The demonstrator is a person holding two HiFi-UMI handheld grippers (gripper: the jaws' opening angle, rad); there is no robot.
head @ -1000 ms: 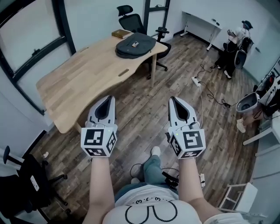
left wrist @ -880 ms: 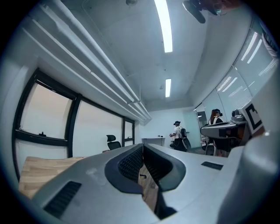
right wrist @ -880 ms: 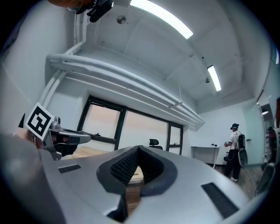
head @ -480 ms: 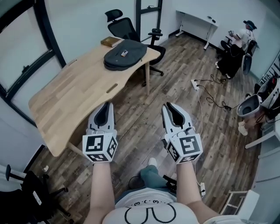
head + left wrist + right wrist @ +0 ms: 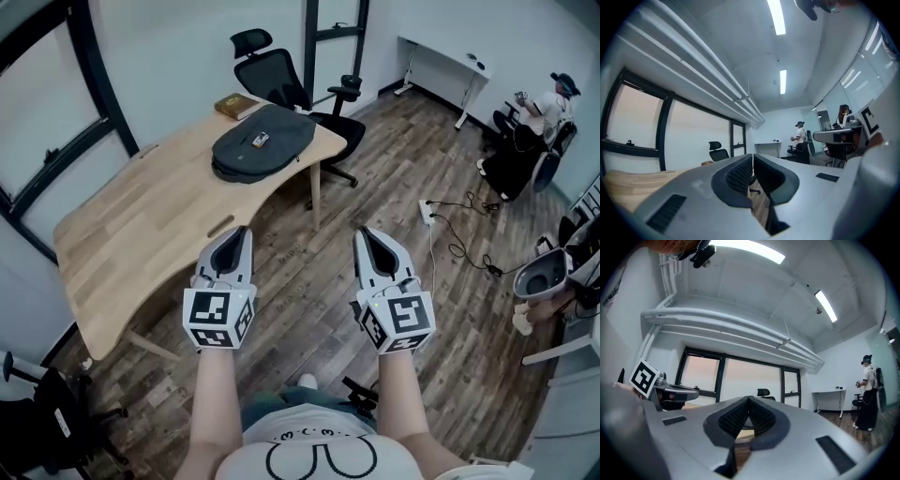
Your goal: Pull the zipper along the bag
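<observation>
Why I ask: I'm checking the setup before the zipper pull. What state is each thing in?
left gripper: shut, empty.
right gripper: shut, empty.
backpack: lying flat on the wooden desk, untouched; zipped or unzipped, cannot tell.
book: closed, lying on the desk.
office chair: unoccupied.

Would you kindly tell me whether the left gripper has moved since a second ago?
Yes. The left gripper has moved forward toward the wooden table; the gap to the dark bag lying on it has shrunk.
</observation>
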